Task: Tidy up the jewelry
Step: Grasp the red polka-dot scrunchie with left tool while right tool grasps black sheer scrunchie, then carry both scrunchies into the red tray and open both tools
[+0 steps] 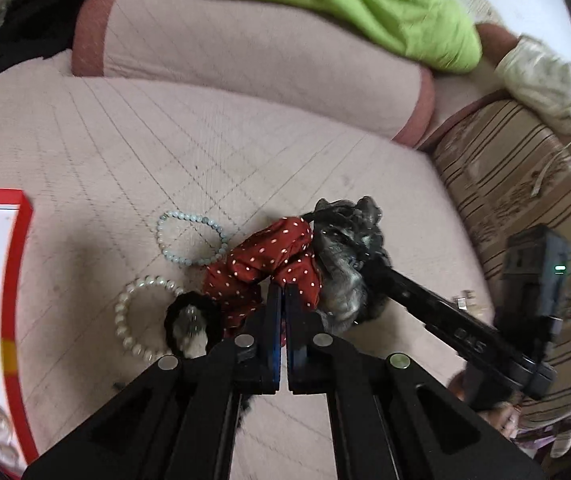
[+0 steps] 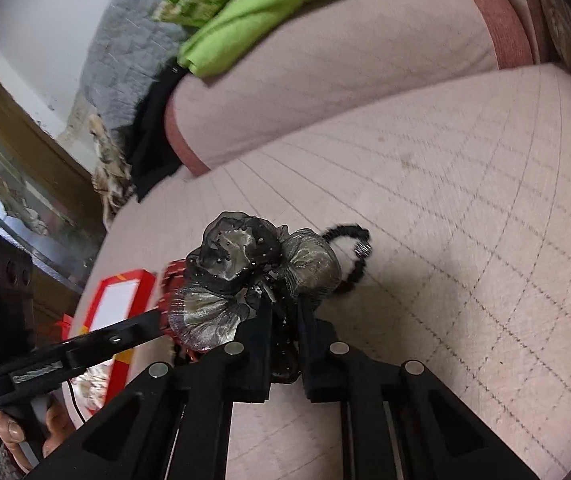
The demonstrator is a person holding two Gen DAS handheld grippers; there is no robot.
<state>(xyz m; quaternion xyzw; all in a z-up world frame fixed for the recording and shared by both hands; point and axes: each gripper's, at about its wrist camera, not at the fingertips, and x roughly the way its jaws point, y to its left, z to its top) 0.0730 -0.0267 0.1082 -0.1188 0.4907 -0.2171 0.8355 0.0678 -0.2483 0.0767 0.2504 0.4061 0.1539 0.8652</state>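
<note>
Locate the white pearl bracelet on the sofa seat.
In the left wrist view, the white pearl bracelet lies left of the left gripper, touching the black hair tie.

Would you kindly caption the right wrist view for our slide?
Right tool shut on a black-and-grey organza scrunchie above the pink quilted cushion.

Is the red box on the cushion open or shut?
Open. In the left wrist view the red box shows its bare white inside within the red rim, no lid on it. None of the jewelry shows inside.
</note>
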